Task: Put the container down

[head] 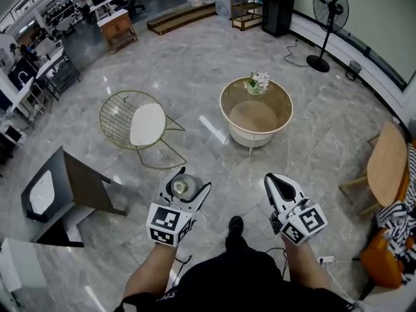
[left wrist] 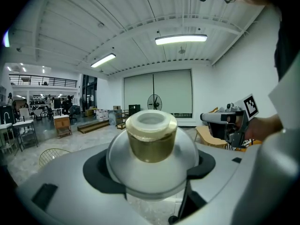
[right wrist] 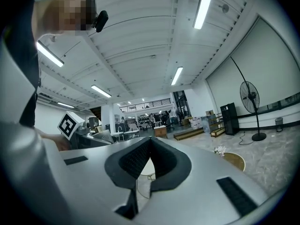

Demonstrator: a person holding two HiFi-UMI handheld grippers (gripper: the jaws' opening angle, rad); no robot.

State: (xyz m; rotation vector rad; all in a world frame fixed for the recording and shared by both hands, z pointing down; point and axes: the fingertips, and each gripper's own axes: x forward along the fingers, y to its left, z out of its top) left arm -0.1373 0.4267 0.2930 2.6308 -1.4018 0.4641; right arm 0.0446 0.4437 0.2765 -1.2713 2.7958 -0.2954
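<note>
The container (left wrist: 151, 139) is being gripped by the left gripper (head: 186, 192) above the floor (head: 195, 77) — not yet down (right gripper (right wrist: 149, 144): jaws together, empty).

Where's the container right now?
Head view, lower centre-left: the container is clamped in the left gripper above the floor, short of the wire chair and round table.
</note>
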